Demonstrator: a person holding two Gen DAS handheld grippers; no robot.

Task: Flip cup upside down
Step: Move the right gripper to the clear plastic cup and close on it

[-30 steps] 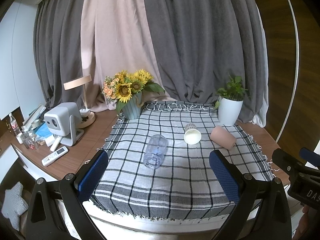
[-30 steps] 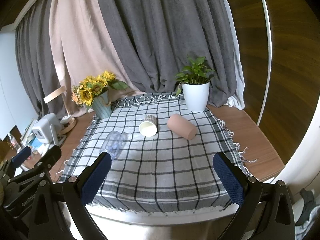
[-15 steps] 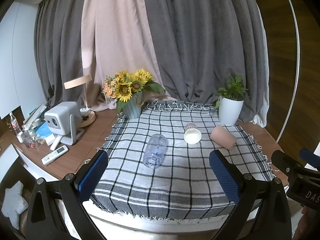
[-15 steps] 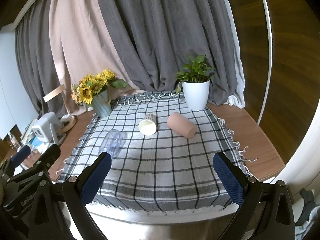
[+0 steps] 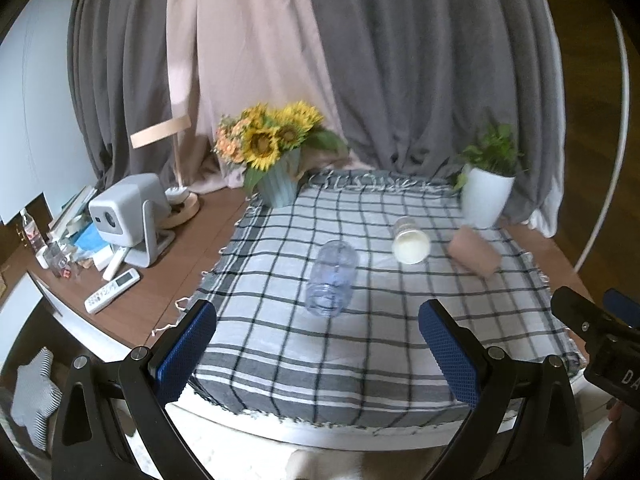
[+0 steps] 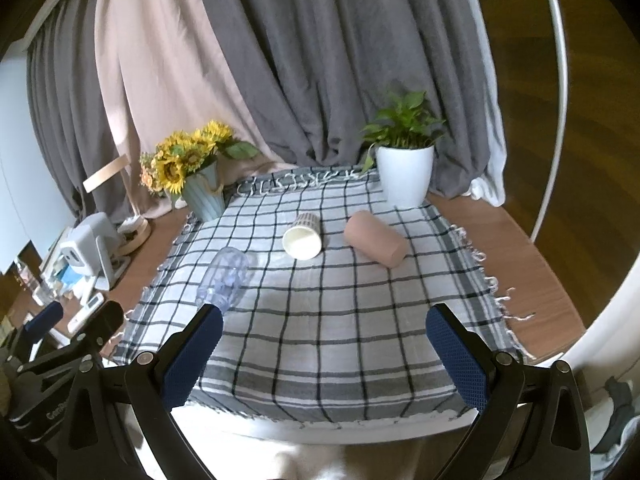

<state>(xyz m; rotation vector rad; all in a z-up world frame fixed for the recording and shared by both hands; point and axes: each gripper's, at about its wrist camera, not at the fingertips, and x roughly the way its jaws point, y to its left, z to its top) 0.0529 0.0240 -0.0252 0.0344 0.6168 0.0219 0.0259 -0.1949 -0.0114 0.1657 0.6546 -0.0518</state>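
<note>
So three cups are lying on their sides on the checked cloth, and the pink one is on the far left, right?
Not quite. The three cups do lie on their sides on the checked cloth, but the pink cup is farthest right; the clear cup is on the left, as the right wrist view shows.

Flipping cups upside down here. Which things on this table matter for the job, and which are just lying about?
For the job:
clear plastic cup, on its side
white paper cup, on its side
pink cup, on its side
left gripper and right gripper, both open, empty

Lying about:
sunflower vase
potted plant
projector
remote
lamp
</note>
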